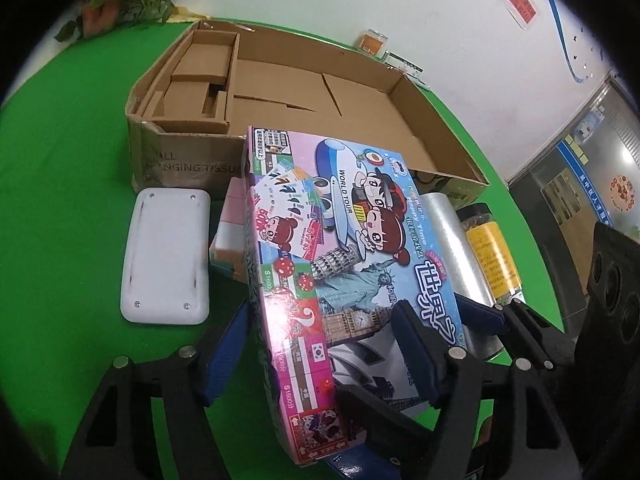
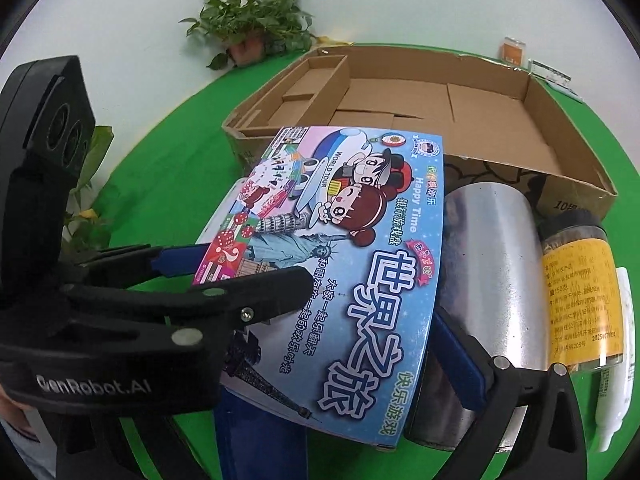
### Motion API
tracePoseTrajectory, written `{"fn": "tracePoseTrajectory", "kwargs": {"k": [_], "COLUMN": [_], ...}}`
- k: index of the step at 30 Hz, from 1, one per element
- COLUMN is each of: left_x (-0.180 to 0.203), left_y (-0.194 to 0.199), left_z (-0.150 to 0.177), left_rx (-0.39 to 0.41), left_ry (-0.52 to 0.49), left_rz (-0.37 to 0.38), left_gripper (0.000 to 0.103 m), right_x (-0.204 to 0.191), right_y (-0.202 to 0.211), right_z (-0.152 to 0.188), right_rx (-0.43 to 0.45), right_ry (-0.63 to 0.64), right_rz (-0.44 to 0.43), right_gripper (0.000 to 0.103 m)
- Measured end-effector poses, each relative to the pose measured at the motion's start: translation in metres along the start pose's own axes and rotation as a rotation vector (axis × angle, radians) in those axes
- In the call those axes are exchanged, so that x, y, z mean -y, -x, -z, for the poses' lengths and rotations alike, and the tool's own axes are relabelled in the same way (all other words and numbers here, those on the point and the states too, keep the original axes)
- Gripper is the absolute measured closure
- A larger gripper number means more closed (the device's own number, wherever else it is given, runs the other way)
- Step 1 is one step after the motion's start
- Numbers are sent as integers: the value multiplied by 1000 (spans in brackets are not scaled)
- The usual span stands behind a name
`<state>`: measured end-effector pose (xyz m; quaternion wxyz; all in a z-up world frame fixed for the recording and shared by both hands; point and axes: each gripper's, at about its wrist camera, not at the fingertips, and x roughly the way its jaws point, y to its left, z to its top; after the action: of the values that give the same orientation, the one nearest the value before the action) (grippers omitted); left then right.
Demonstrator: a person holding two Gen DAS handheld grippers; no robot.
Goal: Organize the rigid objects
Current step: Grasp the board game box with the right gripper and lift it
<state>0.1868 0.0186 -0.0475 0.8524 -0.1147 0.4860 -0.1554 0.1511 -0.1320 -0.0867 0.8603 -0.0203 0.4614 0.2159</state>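
A colourful board-game box (image 1: 340, 248) with cartoon children and an aeroplane is tilted above the green table, its far end toward a large open cardboard box (image 1: 304, 92). My left gripper (image 1: 320, 344) is shut on the game box, blue pads against its left side and top face. The game box also shows in the right wrist view (image 2: 352, 240). My right gripper (image 2: 344, 364) grips the same box's near right part, one blue finger (image 2: 460, 364) at its right edge, the other under it. The cardboard box (image 2: 420, 100) holds only a cardboard insert.
A white plastic case (image 1: 166, 256) lies left of the game box, with pink and teal blocks (image 1: 232, 232) beside it. A silver cylinder (image 2: 484, 280), a yellow-labelled jar (image 2: 580, 292) and a white tube (image 2: 624, 360) lie at right. A potted plant (image 2: 248, 28) stands behind.
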Motion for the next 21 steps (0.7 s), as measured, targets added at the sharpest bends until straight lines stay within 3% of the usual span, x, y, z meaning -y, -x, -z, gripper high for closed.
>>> {"fn": "tracePoseTrajectory", "kwargs": {"k": [5, 11, 15, 21], "left_x": [4, 21, 38, 55], "left_y": [7, 35, 53, 80], "left_z": [6, 16, 15, 1], "left_rx": [49, 165, 241, 327], "left_ry": [-20, -44, -89, -122], "left_rz": [-21, -87, -142, -149], "left_gripper": [37, 38, 40, 40], "right_x": [-4, -16, -21, -21], "right_y": [8, 33, 54, 88], "right_z": [8, 15, 11, -4], "right_rx": [55, 160, 223, 318], "right_ry": [-28, 2, 12, 15], "right_rz": [18, 63, 76, 89], "right_gripper": [2, 8, 9, 13]}}
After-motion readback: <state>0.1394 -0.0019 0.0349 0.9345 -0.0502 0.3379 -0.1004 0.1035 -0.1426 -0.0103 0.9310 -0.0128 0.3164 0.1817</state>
